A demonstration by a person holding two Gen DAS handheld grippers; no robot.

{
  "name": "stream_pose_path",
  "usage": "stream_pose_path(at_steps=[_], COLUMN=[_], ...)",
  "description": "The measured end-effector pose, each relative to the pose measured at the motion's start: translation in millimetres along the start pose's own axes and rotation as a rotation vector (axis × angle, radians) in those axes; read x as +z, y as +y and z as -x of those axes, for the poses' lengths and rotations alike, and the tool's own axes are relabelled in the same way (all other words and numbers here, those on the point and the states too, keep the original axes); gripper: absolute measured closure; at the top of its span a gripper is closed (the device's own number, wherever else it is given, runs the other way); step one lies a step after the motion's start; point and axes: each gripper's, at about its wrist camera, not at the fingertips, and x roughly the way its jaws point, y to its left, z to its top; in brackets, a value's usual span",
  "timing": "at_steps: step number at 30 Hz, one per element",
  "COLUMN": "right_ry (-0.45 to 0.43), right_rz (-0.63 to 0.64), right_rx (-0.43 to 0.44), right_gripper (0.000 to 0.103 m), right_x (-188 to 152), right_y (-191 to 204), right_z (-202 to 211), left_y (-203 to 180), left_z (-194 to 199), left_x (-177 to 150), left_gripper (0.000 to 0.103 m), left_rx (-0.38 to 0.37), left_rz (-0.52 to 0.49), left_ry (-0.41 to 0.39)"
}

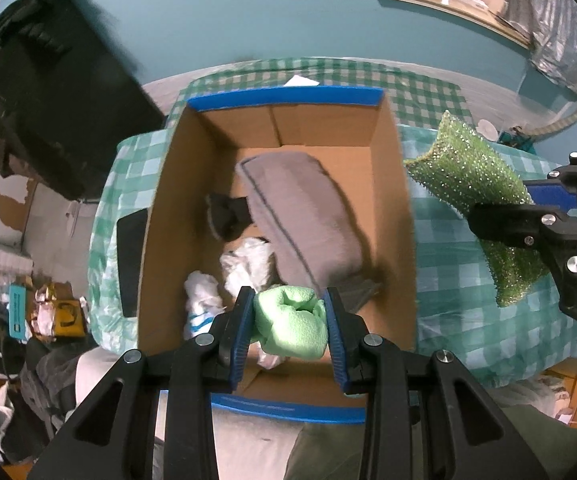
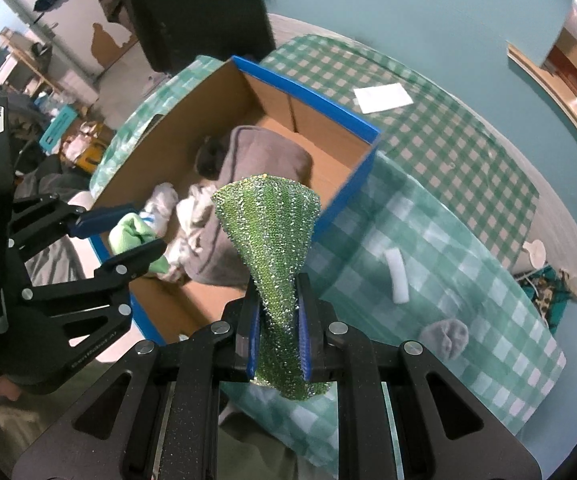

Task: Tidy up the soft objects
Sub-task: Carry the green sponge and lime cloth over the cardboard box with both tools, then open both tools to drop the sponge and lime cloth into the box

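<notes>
Left gripper [image 1: 289, 322] clamped on rolled light-green sock [image 1: 291, 322], hanging over cardboard box [image 1: 160, 200] near its front edge, straight above the clothes inside. Right gripper [image 2: 278, 330] pinches glittery green sponge [image 2: 272, 224] at its waist, long axis pointing away, just outside box's right wall. Left is nearer the drop.
</notes>
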Motion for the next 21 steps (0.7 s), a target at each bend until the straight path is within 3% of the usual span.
stream_pose_path(at_steps=[21], right_ry=[0.053], right_rz=[0.043], right_rx=[0.038], right_gripper=[0.088], right_x=[45], right_y=[43], right_z=[-43], left_y=[60], left_z=[-35], left_x=[-5], left_gripper=[0.068], left_rx=[0.031], left_rz=[0.061], left_ry=[0.068])
